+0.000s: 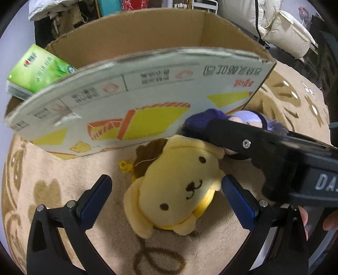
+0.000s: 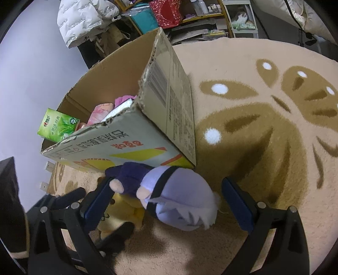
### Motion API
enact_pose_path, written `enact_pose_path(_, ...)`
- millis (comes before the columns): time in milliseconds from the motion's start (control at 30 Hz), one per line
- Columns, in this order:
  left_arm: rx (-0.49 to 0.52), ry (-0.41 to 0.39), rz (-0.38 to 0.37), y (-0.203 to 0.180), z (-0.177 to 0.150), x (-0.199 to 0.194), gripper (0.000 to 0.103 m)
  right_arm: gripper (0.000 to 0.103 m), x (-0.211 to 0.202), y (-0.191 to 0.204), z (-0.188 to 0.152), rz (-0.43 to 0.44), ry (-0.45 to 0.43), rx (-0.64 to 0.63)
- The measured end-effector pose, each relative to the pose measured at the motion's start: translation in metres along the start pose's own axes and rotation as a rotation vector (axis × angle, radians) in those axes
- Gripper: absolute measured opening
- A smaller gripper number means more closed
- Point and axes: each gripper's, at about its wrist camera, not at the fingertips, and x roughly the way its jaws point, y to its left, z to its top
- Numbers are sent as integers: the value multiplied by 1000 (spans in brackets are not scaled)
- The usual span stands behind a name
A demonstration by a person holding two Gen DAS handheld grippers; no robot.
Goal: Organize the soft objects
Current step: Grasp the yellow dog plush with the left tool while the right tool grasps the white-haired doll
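1. Blue-padded jaws of the left gripper (image 1: 166,190) are standing wide, flanking the yellow dog plush (image 1: 175,188) without closing on it; the right pad is sitting just beside the plush's ear.
2. Yellow dog plush is lying face up on the beige carpet (image 1: 63,175), directly in front of the cardboard box (image 1: 131,88), its brown cap pointing toward the box wall.
3. Jaws of the right gripper (image 2: 166,203) are likewise standing wide around the purple-haired doll (image 2: 179,203); whether the left pad is touching the doll's hand cannot be told.
4. Purple-haired doll is lying on the carpet at the near corner of the box, partly overlapping the yellow plush beneath it.
5. Right gripper's black body is crossing the left wrist view above the plush's ear.
6. Cardboard box is standing open-topped on the carpet, holding a green tissue pack (image 2: 58,127) and pink and white soft items (image 2: 109,110).
7. White padded jacket (image 2: 84,19) is hanging behind the box.
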Motion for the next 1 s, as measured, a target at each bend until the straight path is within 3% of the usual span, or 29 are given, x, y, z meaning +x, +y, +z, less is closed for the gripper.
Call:
enact_pose_path(300,-63,21,-41,9,2,17,103,103,7,-5,-3,30,18,19)
enact_pose_path(600,-31,14,7,-8,0,26,102,103,12,-8,-1,40,26,21)
enact_pose_path(1000,1,-11,-12,-11,-10,17,81,103,11,-10,-4,43,21,29)
